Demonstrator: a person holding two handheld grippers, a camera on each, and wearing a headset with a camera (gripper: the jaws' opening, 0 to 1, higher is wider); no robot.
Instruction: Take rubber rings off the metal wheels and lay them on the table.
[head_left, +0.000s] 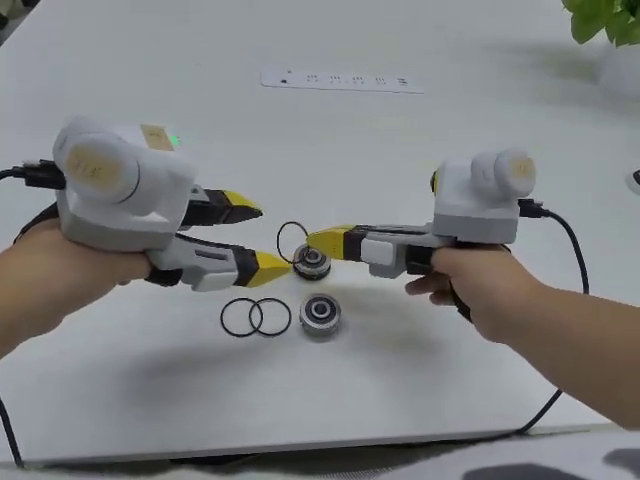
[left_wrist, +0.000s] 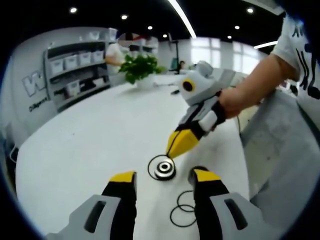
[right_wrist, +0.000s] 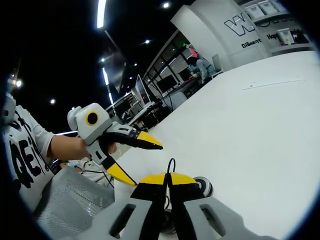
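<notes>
Right claw (head_left: 312, 241) is pinched shut on a rubber ring (head_left: 291, 241), centre of the head view, tip pointing left in frame. The ring stands off the tip as an open loop, tilted up from the table (head_left: 400, 380) rather than flat. Its lower edge is at the wheel (head_left: 311, 263); can't tell if it's still hooked on it. That wheel lies flat, axle straight up, right under the right claw's tip.

Second wheel (head_left: 320, 313) is just below it in frame, also flat with axle up, clear of both claws. Two loose rings (head_left: 256, 318) lie flat to its left, overlapping each other.

Left claw (head_left: 272, 238) is spread wide and holds nothing. Its jaws point right in frame, one tip above the held ring, the other just left of the first wheel.

Power strip (head_left: 340, 80) is at upper centre, long axis left-right. Plant (head_left: 605, 20) is in the top right corner.
</notes>
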